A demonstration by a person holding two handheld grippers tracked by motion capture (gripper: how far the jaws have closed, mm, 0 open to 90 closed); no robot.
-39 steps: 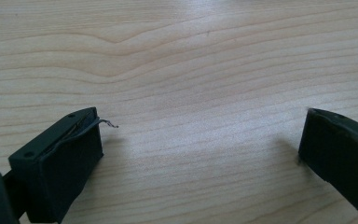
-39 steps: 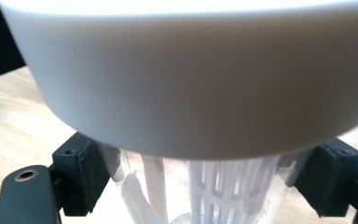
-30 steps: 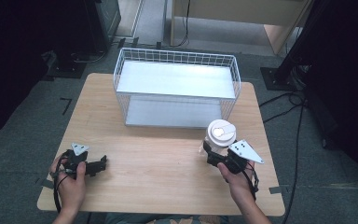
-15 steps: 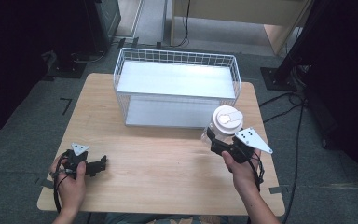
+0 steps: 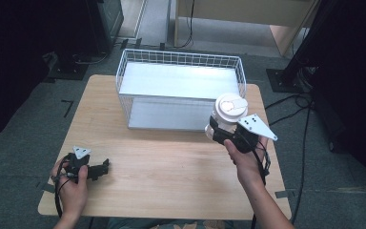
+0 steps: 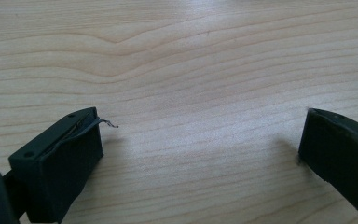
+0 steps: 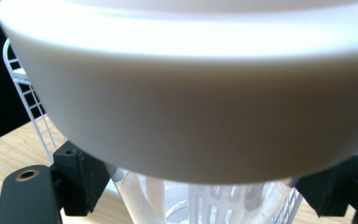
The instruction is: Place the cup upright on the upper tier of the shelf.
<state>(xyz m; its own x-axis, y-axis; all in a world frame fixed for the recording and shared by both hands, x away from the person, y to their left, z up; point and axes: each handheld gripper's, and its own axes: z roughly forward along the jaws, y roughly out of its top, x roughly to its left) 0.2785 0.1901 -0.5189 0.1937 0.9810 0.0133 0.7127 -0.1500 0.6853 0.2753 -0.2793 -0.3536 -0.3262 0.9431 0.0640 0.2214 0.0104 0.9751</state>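
The right tongs [image 5: 218, 130] pinch a clear plastic cup [image 5: 222, 125] with a white lid [image 5: 231, 106], held above the bench [image 5: 171, 167] at about 3 o'clock of its top, just in front of the near right corner of the white wire basket [image 5: 181, 88], which stands at 12 o'clock. In the right gripper view the lid's broad rim [image 7: 200, 93] looms over the two black jaws, which press on the cup's clear wall [image 7: 200, 200] from either side, with the basket's mesh behind. The left tongs [image 5: 104, 167] rest on the bench at about 8 o'clock, spread wide over bare wood [image 6: 200, 93] with nothing between them.
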